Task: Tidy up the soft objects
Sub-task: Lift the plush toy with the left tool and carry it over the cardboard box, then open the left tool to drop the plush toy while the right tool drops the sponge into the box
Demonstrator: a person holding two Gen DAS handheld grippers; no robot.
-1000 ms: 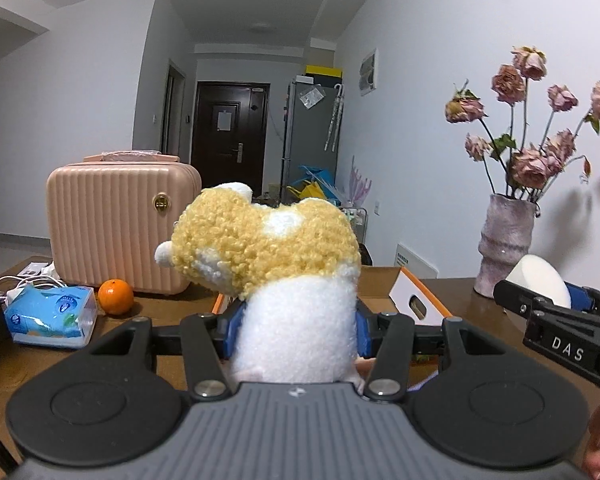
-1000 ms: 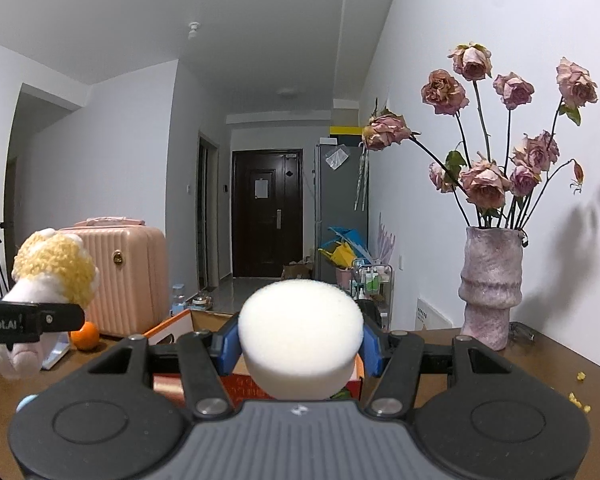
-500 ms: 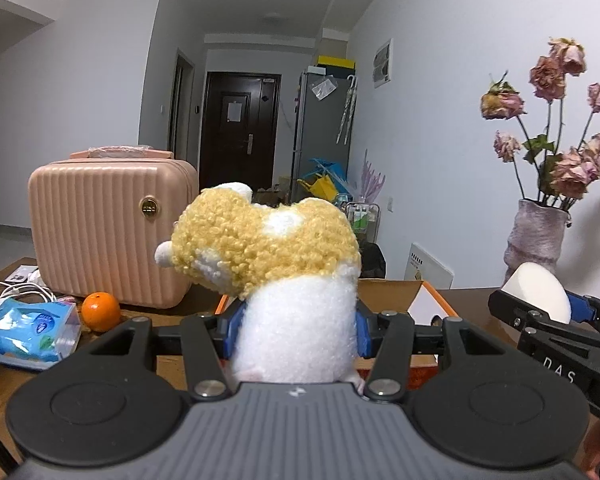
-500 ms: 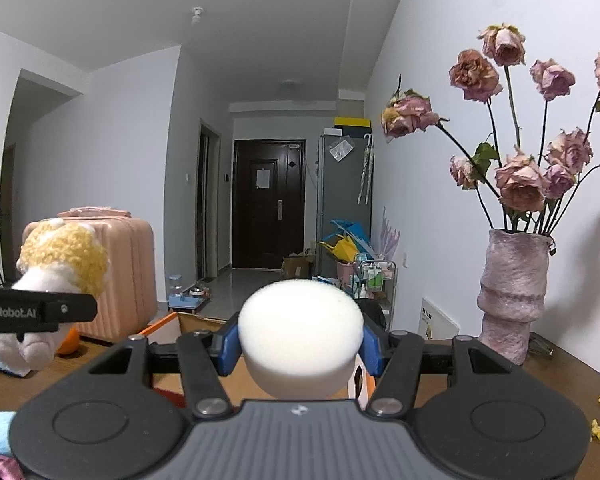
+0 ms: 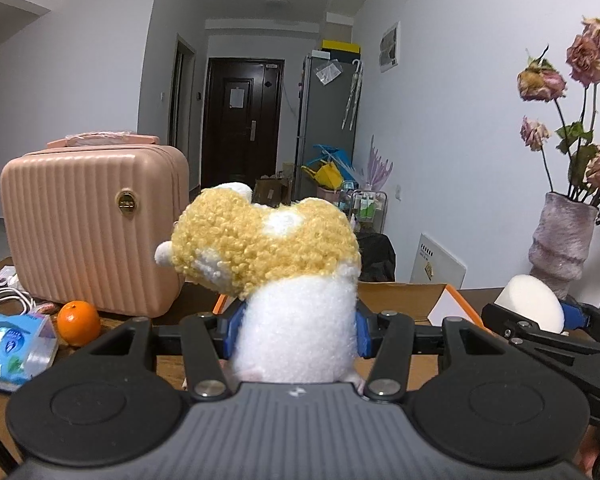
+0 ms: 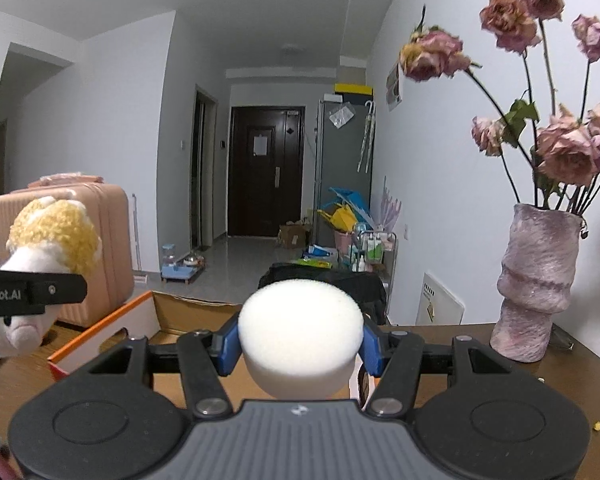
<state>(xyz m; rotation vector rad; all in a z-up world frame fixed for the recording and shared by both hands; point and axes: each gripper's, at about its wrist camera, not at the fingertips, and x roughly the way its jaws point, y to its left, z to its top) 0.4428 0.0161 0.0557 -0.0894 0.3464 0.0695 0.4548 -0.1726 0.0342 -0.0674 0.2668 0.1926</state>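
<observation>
The left hand-held gripper [image 5: 298, 328] pinches a plush toy [image 5: 284, 280] at its white body, dead centre of the left wrist frame, the curly yellow head rising above the blue pads. The right hand-held gripper [image 6: 300, 344] pinches a white foam puff [image 6: 300, 340] at lower centre of its own frame. An open cardboard box [image 6: 140, 320] sits on the wooden bench [image 6: 500, 380] just beyond both. A pink suitcase [image 5: 92, 232] stands at left, an orange [image 5: 78, 322] before it, a vase [image 6: 538, 284] at right.
</observation>
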